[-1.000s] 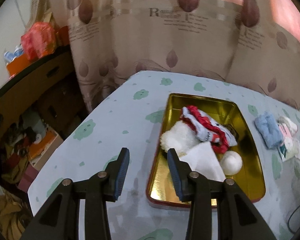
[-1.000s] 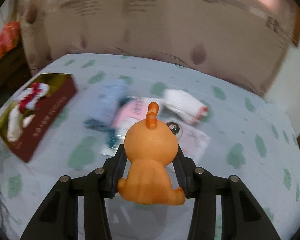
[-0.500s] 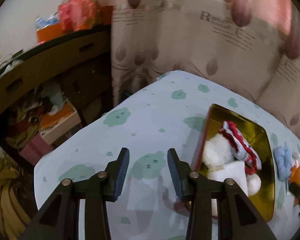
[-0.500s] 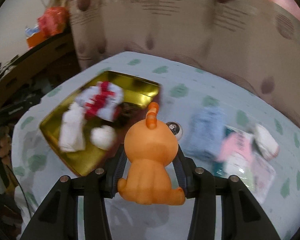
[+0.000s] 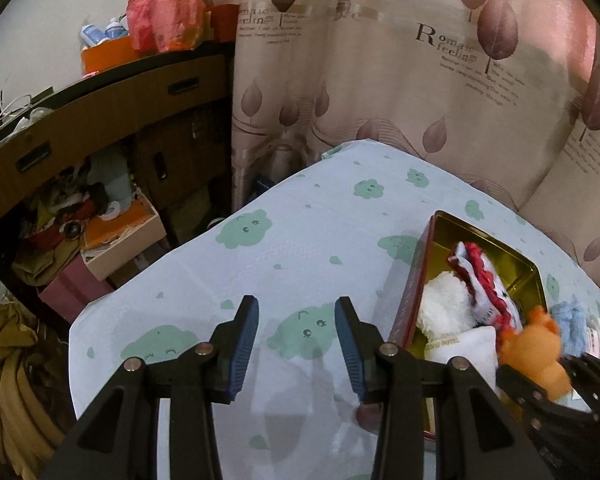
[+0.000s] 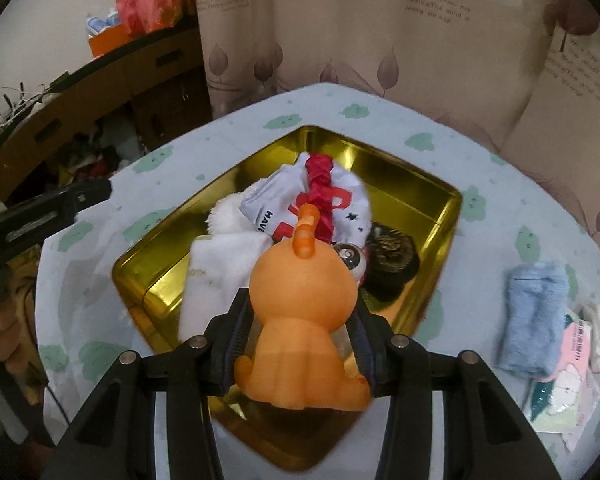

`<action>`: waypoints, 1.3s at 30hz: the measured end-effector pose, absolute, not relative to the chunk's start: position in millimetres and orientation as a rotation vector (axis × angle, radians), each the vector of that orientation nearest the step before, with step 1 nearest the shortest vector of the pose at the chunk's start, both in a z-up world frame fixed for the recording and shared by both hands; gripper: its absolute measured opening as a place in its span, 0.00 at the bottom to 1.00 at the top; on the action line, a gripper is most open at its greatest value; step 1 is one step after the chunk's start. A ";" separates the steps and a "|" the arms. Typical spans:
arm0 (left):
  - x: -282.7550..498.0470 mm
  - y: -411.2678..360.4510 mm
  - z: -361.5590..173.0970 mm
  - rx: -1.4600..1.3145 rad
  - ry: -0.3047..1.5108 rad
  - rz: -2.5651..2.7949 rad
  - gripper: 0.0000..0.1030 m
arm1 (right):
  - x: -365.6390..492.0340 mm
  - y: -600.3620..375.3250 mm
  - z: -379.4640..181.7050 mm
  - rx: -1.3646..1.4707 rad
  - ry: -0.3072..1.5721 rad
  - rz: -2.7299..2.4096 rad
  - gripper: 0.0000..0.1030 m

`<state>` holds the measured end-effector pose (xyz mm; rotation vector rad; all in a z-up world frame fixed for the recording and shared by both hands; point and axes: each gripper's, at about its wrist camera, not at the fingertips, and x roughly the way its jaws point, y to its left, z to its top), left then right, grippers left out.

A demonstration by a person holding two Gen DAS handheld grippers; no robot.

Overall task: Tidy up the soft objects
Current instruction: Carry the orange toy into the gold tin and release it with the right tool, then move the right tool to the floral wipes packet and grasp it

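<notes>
- Your right gripper clamps the orange toy between its ribbed blue pads, one on each flank, and holds it upright with its back to the camera, above the near part of the gold tin.
- The toy is a smooth, matte, rounded figure: a big ball head, a squat body with stubby feet, and a short ringed stalk in paler orange on top. A shiny silver bead sits just beside its head on the right.
- In the left wrist view the same toy appears at the right edge, slightly blurred, over the near end of the tin.
- Your left gripper stands with its jaws apart and nothing between them, over the pale tablecloth printed with green cloud faces, to the left of the tin.
- The tin is a shallow rectangle with a mirror-bright gold inside and dark red outer walls.
- Inside it lie a fluffy white plush, a folded white cloth with a soft nap, a white fabric piece with red ruffled trim and printed letters, and a dark round object with a patterned top.
- On the cloth, right of the tin and apart from it, lies a fuzzy blue folded piece, touching a flat pink and white packet.
</notes>
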<state>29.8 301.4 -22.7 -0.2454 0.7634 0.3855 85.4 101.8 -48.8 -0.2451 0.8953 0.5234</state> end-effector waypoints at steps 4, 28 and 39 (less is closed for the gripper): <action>31.6 298.7 -23.4 -0.239 0.767 0.378 0.39 | 99.0 109.0 -57.6 -0.249 0.906 0.497 0.42; 36.4 292.2 -26.4 -0.207 0.779 0.359 0.39 | 112.6 98.1 -36.3 -0.170 0.840 0.451 0.72; 37.7 282.3 -24.9 -0.169 0.780 0.342 0.39 | 88.2 31.6 -8.7 -0.084 0.794 0.371 0.72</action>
